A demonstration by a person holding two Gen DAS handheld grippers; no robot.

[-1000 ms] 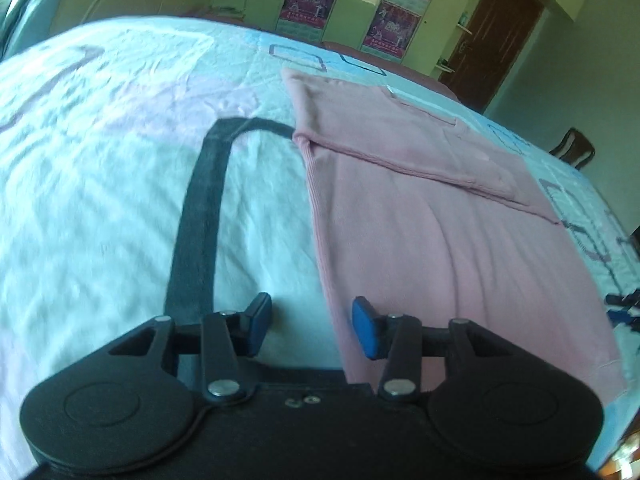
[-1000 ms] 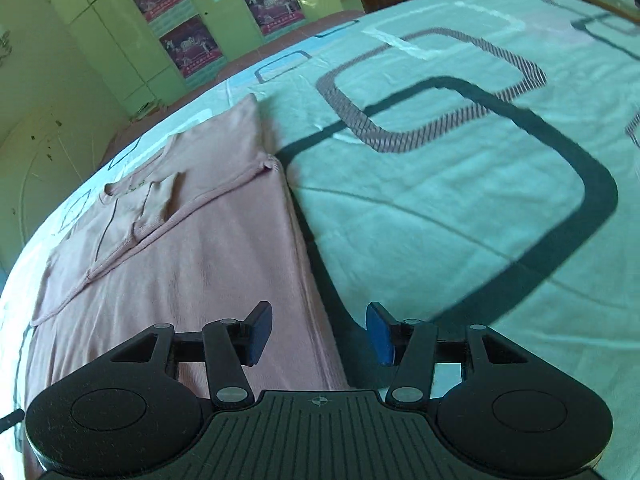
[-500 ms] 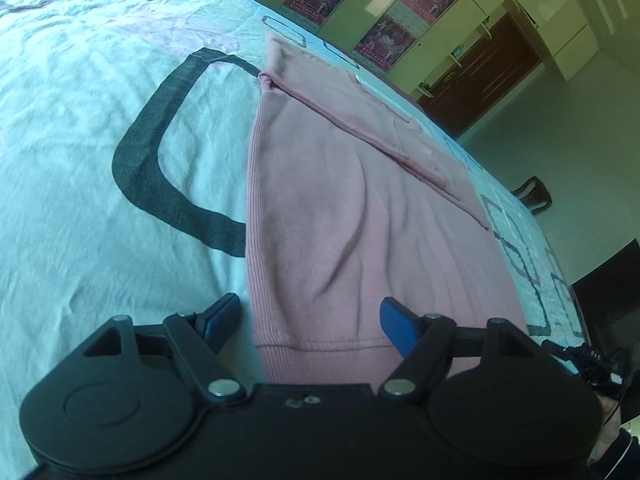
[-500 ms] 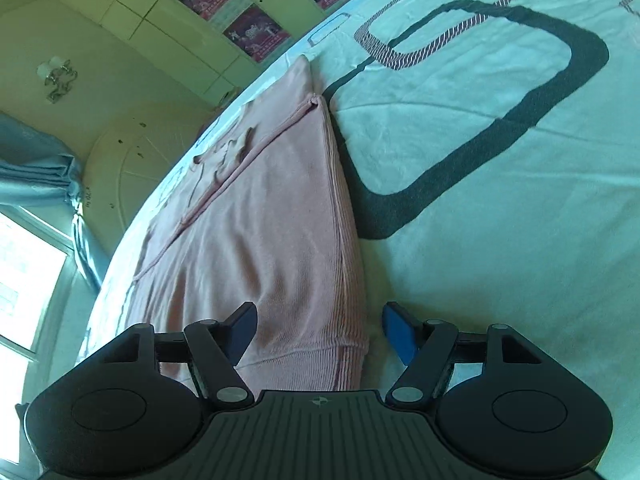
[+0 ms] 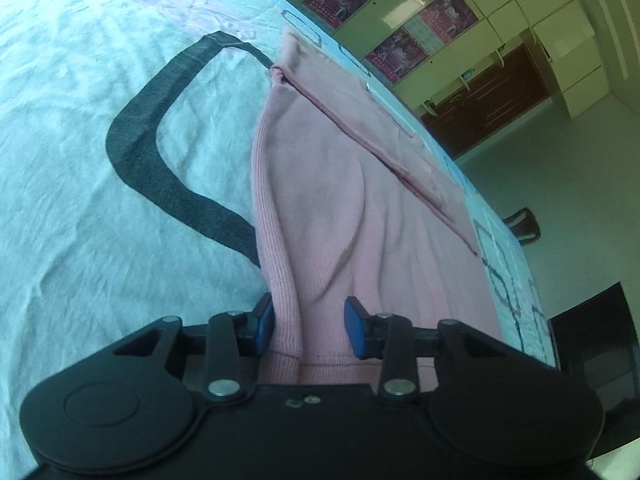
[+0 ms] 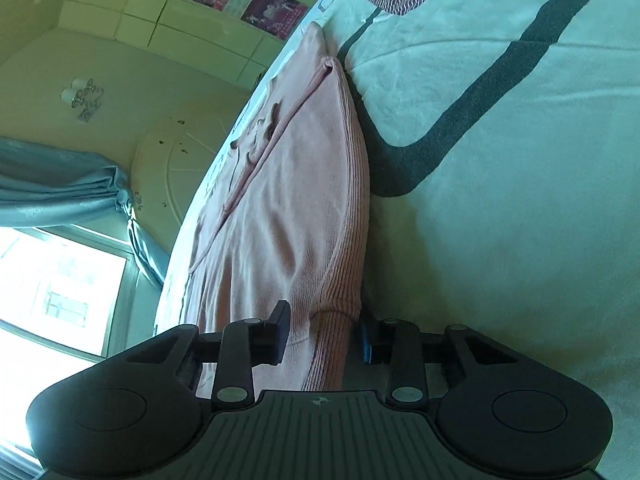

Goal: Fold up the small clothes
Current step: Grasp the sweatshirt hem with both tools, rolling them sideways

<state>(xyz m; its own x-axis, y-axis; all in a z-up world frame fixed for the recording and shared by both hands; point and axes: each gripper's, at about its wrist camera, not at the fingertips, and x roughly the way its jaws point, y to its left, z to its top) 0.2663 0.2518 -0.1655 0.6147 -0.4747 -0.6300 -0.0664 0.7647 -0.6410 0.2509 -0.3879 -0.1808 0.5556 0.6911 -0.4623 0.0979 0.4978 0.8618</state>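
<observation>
Left wrist view: my left gripper (image 5: 308, 330) sits at the near hem of the pink sweater (image 5: 344, 200), which lies flat on the patterned bedsheet (image 5: 80, 200), its sleeve folded across the body. My jaws are closing with the sweater's ribbed left edge bunched up between them; the left pad touches the fabric, the right one stands just beside it. From the right wrist camera, my right gripper (image 6: 322, 334) is at the opposite near corner of the same sweater (image 6: 288, 220). Its jaws are closing too, with the ribbed corner gathered between the pads and lifted slightly off the bedsheet (image 6: 500, 240). A window (image 6: 60, 292) with a blue curtain (image 6: 60, 196) shows beyond.
</observation>
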